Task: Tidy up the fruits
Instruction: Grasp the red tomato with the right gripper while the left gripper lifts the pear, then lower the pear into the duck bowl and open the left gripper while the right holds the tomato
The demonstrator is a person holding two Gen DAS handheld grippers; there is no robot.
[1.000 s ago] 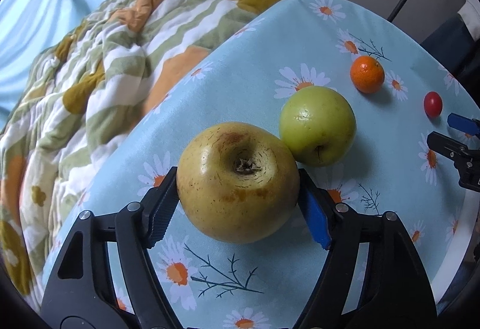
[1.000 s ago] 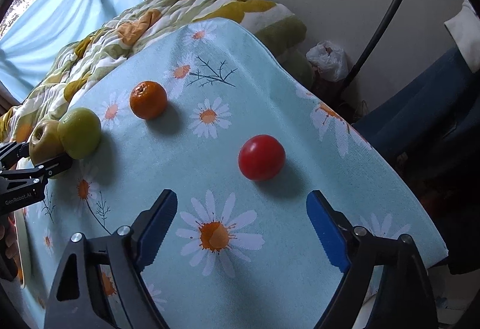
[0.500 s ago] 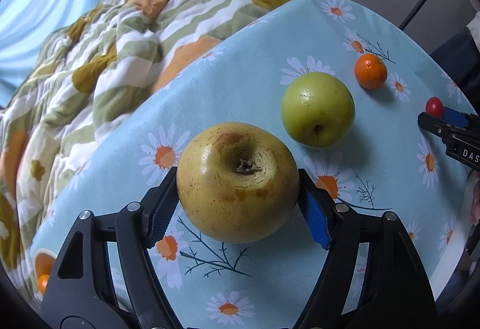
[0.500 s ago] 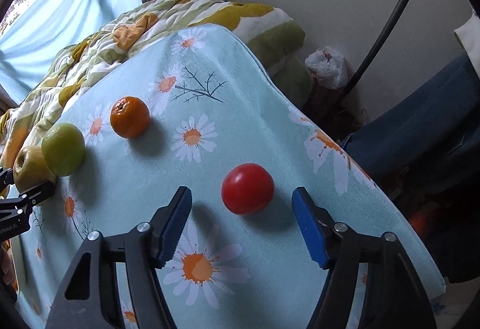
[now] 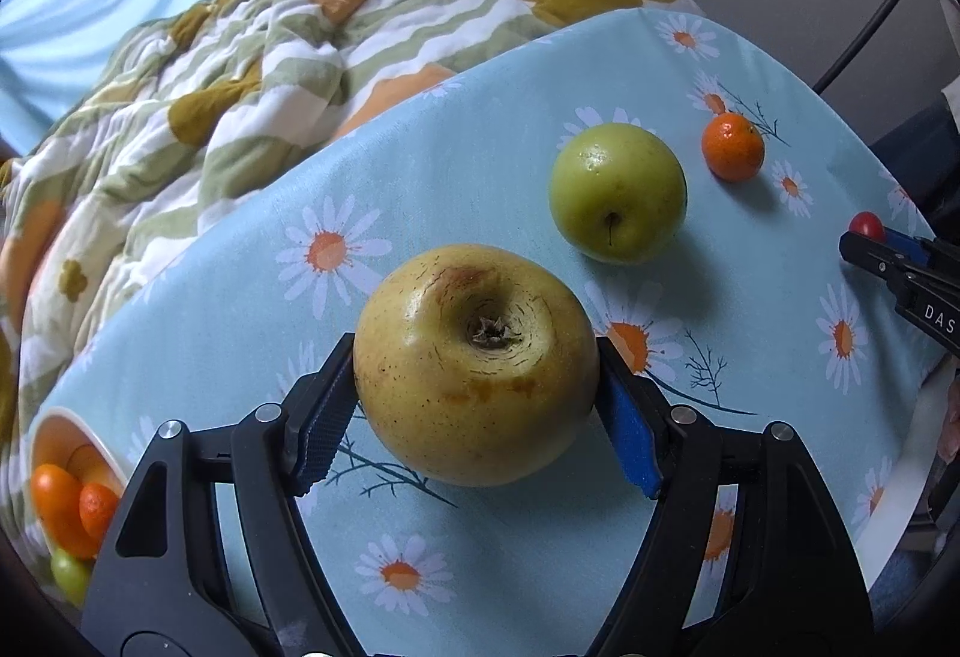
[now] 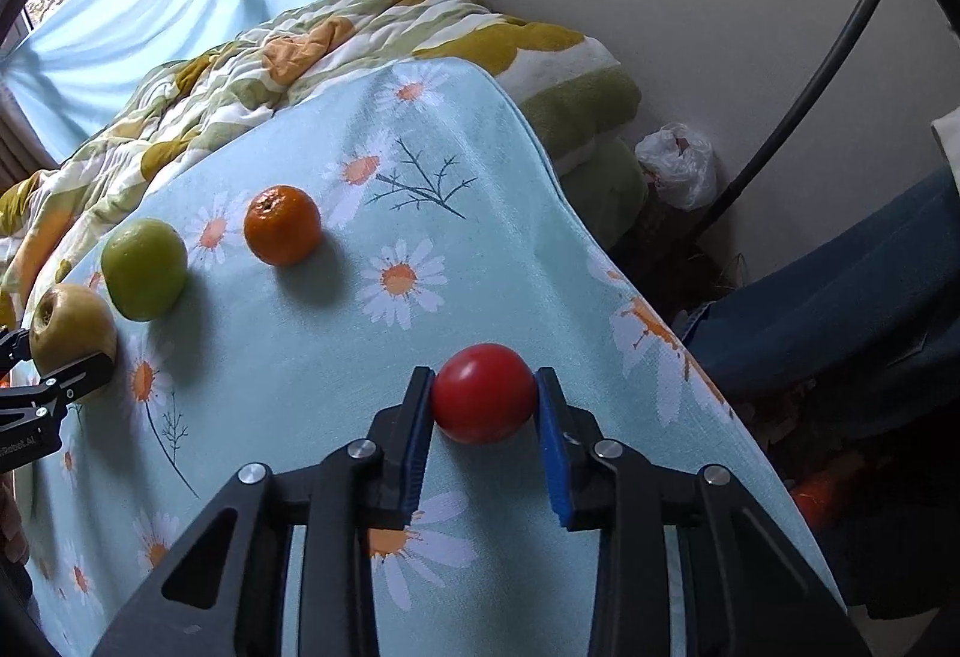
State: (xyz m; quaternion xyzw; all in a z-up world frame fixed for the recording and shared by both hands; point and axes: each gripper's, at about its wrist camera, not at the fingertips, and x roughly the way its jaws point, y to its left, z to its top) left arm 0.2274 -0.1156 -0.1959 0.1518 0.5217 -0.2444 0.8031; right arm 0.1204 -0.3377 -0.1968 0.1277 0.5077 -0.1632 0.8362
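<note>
My left gripper is shut on a large yellow apple and holds it above the daisy-print tablecloth. A green apple and a small orange lie beyond it on the cloth. My right gripper is shut on a small red tomato near the table's right edge. The right wrist view also shows the orange, the green apple and the yellow apple held in the left gripper at far left.
A bowl with oranges and a green fruit sits at the lower left of the left wrist view. A quilted blanket lies beyond the table. The table's right edge drops to a floor with a white bag.
My right gripper moved forward and closed on the red tomato. My left gripper drew back with the yellow apple, away from the green apple, and the bowl came into view.
</note>
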